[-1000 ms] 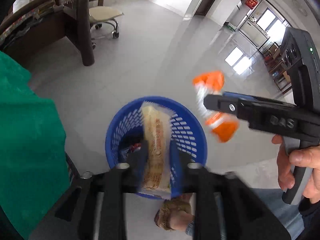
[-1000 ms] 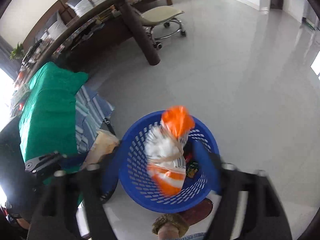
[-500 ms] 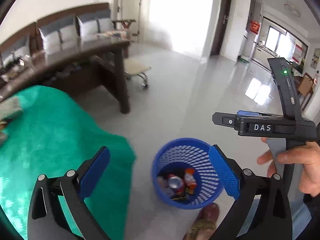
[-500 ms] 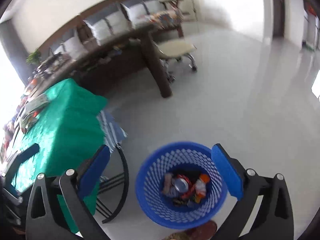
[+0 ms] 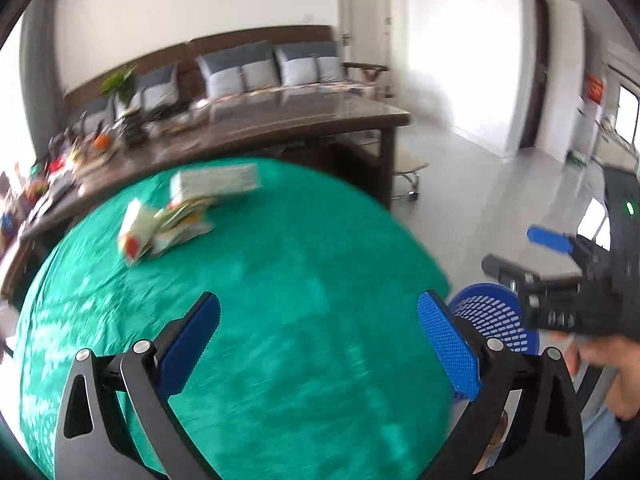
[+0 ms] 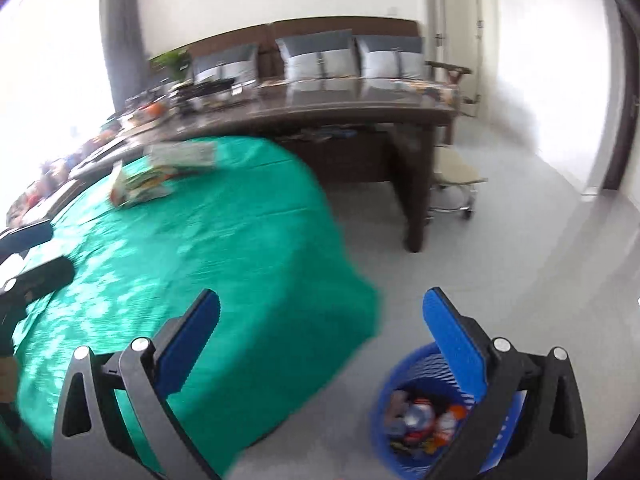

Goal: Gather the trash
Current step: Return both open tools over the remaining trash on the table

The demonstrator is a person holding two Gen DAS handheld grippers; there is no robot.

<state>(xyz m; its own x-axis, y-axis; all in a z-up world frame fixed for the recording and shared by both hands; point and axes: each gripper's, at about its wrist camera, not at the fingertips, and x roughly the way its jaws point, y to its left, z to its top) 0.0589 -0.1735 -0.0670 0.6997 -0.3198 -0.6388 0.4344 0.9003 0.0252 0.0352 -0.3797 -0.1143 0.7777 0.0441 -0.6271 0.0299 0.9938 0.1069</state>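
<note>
Both sets of jaws spread wide, nothing between the blue pads; opened within the last second, already at full width for the latter half of it. Left gripper (image 5: 319, 340) poised over the green-covered table (image 5: 280, 280), right gripper (image 6: 321, 334) over that table's near corner. Remaining trash, a blurred heap of wrappers (image 5: 164, 228) and a pale box (image 5: 214, 178), lying on the table's far side, well ahead of either set of jaws and apart from them. Blue basket (image 6: 416, 412) on the floor just beside the table's corner, holding wrappers and a can, partly behind the right jaw pad. Right hand (image 5: 612, 364) visible past the basket.
</note>
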